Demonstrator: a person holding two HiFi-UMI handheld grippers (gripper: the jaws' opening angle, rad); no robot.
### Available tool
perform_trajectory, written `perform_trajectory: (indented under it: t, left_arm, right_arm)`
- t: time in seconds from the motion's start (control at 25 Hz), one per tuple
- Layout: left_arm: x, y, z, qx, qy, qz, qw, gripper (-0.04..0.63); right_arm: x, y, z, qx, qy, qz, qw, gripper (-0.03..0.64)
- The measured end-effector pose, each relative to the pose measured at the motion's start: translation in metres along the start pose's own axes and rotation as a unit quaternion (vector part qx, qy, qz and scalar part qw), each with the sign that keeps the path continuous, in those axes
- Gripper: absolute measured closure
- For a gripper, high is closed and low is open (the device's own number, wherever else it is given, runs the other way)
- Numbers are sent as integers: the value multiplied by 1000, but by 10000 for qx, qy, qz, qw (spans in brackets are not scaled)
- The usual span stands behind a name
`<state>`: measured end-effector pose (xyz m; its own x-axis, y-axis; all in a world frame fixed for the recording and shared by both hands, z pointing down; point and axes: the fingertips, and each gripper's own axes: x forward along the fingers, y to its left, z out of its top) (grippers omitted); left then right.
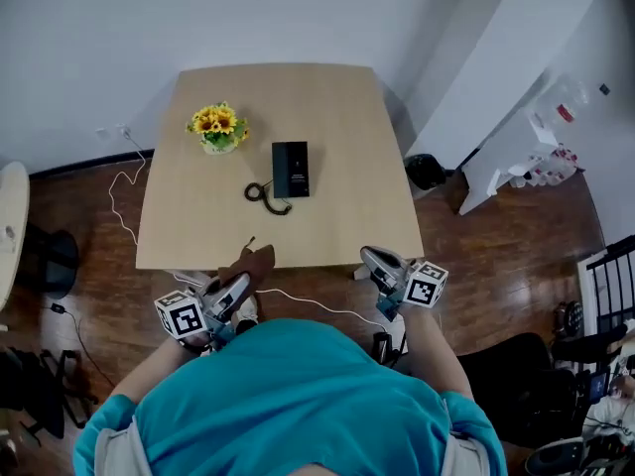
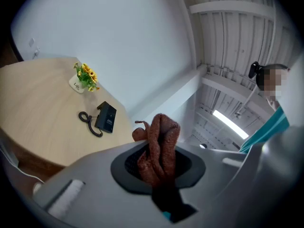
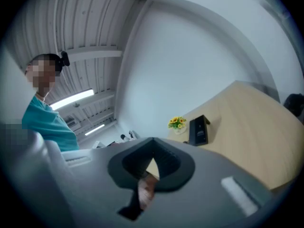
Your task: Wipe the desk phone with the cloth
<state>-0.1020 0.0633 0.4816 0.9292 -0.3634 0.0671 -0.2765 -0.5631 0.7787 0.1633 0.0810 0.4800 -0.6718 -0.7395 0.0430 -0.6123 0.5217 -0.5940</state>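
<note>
The black desk phone [image 1: 291, 169] with its coiled cord lies near the middle of the light wooden table [image 1: 337, 216]. It also shows in the left gripper view as the phone [image 2: 106, 117] and in the right gripper view as the phone [image 3: 199, 129]. My left gripper [image 1: 236, 288] hovers just off the table's near edge, shut on a brown cloth [image 1: 256, 263]. That cloth [image 2: 159, 144] bunches up between the jaws of the left gripper [image 2: 159, 167]. My right gripper [image 1: 375, 259] is shut and empty by the near right corner, and the right gripper [image 3: 151, 167] holds nothing.
A pot of yellow flowers [image 1: 218, 127] stands left of the phone. A white cable [image 1: 124, 191] trails over the wooden floor at the left. A black bin [image 1: 425, 170] and a white shelf unit [image 1: 526, 137] stand to the table's right, and black chairs [image 1: 45, 261] to its left.
</note>
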Motion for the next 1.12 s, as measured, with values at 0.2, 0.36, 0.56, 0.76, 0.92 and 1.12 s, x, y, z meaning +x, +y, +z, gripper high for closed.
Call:
perform_trajectory:
  t: [0.2,0.36,0.56,0.76,0.92,1.12]
  left_arm:
    - [-50,-46,-51,49,-303,696,9971,529]
    - [-85,-71,-61,258,-627,959,9931,529]
    - [-124,-90,-79,345,-735,966,9920,529]
    - [-166,-76,-71,218,-770,778,9938,529]
    - [-194,-59,-81,318,-193,449,9983,529]
    - [-222,-55,-73,420,-145,315,9985,529]
  right_arm:
    - [-39,34,-44,42,364,549,9978,617]
    - [-54,63,-65,149,288,792,9963,617]
    - [-49,106,-90,253,398,1027,9936,617]
    - [-33,156,-99,-133,329,856,9957,617]
    - [-36,185,-115,-157,-102,201,9996,617]
    - [-33,207,-142,-346,-339,-619,9969,617]
